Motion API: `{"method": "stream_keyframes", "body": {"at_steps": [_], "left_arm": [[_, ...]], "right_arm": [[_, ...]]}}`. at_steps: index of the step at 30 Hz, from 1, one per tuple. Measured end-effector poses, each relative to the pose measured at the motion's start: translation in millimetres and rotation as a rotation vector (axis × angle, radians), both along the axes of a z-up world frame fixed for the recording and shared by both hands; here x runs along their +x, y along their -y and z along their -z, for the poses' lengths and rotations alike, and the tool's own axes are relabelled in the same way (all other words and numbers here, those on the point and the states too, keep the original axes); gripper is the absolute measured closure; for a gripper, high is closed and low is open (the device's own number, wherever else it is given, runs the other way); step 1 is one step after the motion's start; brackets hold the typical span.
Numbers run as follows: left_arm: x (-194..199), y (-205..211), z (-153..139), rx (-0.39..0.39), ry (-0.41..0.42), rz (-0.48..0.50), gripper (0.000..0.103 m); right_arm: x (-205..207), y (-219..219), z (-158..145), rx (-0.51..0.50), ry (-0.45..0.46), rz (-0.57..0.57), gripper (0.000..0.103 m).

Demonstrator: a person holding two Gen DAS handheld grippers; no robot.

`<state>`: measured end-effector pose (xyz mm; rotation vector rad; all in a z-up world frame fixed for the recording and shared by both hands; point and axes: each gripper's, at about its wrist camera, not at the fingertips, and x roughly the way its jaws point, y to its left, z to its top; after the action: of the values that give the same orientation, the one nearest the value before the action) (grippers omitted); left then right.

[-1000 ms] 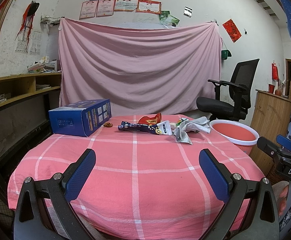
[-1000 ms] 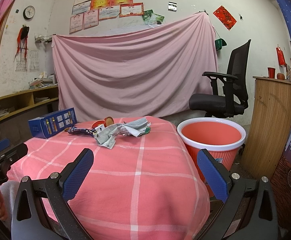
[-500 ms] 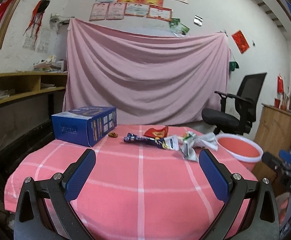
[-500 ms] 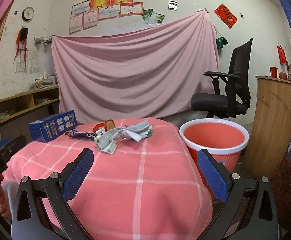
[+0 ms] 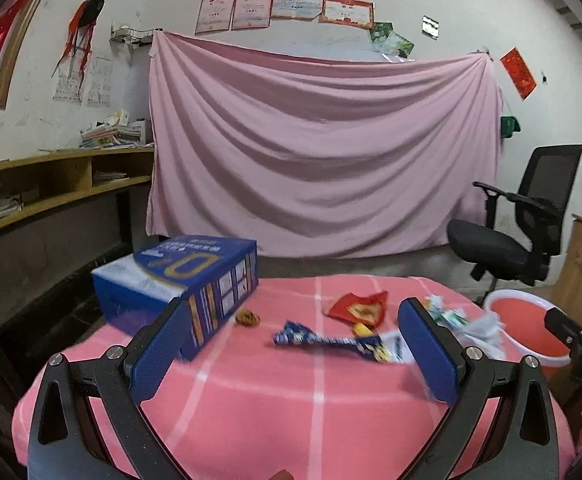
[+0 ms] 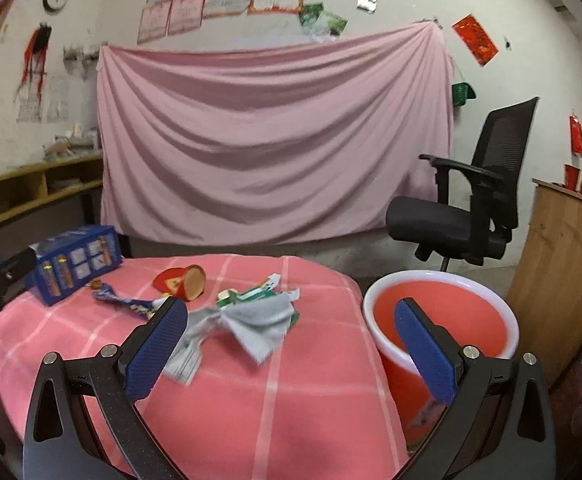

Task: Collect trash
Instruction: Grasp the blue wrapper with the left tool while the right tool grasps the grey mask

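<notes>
A table [image 5: 251, 420] draped in pink checked cloth spreads ahead of both grippers. The red bucket [image 6: 443, 320] stands just behind the right gripper's [image 6: 291, 340] right finger, off the table's edge. A blue box [image 5: 179, 280] sits ahead-left of the left gripper [image 5: 291, 348]. Crumpled grey paper [image 6: 247, 320] lies between the right gripper's wide-spread fingers; the dark blue wrapper [image 5: 323, 340] lies between the left's, equally wide and empty.

— How does the light look to you?

— Soft and even indoors, rather dim; the pink sheet [image 5: 323, 152] shows gentle fold shadows, with no glare.

— Sharp?

— Not quite. The wrappers [image 5: 331, 340] on my table [image 5: 319, 400] smear with motion blur, and the fisheye bends walls, with black vignette corners.
</notes>
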<state>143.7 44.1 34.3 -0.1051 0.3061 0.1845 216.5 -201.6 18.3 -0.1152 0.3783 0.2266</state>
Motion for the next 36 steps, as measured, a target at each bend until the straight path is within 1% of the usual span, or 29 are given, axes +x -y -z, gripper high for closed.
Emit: {"method": "stream_keyframes", "body": {"at_steps": [3,7,9,12,14,15,16,17,18,19,20,23,24,26,27,29,30,32,33,35,36], "left_arm": [[28,-6,8,0.005,-0.068,-0.018,0.002],[59,-15,27,-0.051,-0.166,-0.035,0.003],[68,-17,36,-0.074,-0.196,-0.034,0.004],[85,-18,44,-0.094,-0.262,-0.027,0.009],[95,-17,48,-0.122,-0.3,-0.021,0.02],[101,-18,50,-0.147,-0.325,-0.021,0.023],[105,-19,53,-0.169,-0.345,-0.021,0.03],[111,-20,55,-0.195,-0.364,-0.018,0.036],[116,-20,59,-0.223,-0.389,-0.018,0.039],[120,-21,64,-0.248,-0.419,-0.02,0.042],[124,-21,69,-0.279,-0.448,-0.018,0.045],[130,-19,76,-0.338,-0.477,-0.011,0.052],[130,-18,76,-0.356,-0.478,-0.003,0.053],[133,-16,76,-0.388,-0.48,0.006,0.065],[132,-16,76,-0.41,-0.475,0.012,0.067],[134,-15,76,-0.44,-0.463,0.022,0.078],[135,-14,76,-0.452,-0.455,0.032,0.079],[135,-13,74,-0.46,-0.437,0.042,0.084],[134,-12,74,-0.464,-0.428,0.049,0.085],[133,-11,72,-0.466,-0.411,0.058,0.088],[132,-11,71,-0.464,-0.404,0.062,0.088]], "right_arm": [[31,-11,7,-0.023,-0.065,-0.022,0.0],[66,-23,22,-0.065,-0.187,-0.06,0.0],[79,-28,30,-0.092,-0.239,-0.094,0.0],[91,-28,39,-0.095,-0.311,-0.145,0.0],[97,-25,43,-0.08,-0.352,-0.154,0.0],[99,-23,46,-0.074,-0.372,-0.158,0.0],[100,-22,48,-0.071,-0.388,-0.163,0.0],[101,-20,51,-0.064,-0.408,-0.174,0.003],[102,-19,54,-0.059,-0.429,-0.182,0.005],[103,-18,56,-0.053,-0.447,-0.19,0.012],[105,-18,57,-0.047,-0.456,-0.196,0.016],[109,-12,60,0.006,-0.493,-0.224,0.021],[110,-8,61,0.022,-0.504,-0.227,0.024],[112,-4,63,0.043,-0.527,-0.235,0.035],[111,-1,63,0.054,-0.536,-0.242,0.037],[109,1,61,0.068,-0.537,-0.253,0.051],[108,2,61,0.068,-0.536,-0.255,0.054],[105,3,60,0.072,-0.537,-0.265,0.064],[104,4,60,0.076,-0.538,-0.272,0.067],[101,6,58,0.087,-0.533,-0.283,0.078],[100,7,58,0.094,-0.529,-0.289,0.082]]}}
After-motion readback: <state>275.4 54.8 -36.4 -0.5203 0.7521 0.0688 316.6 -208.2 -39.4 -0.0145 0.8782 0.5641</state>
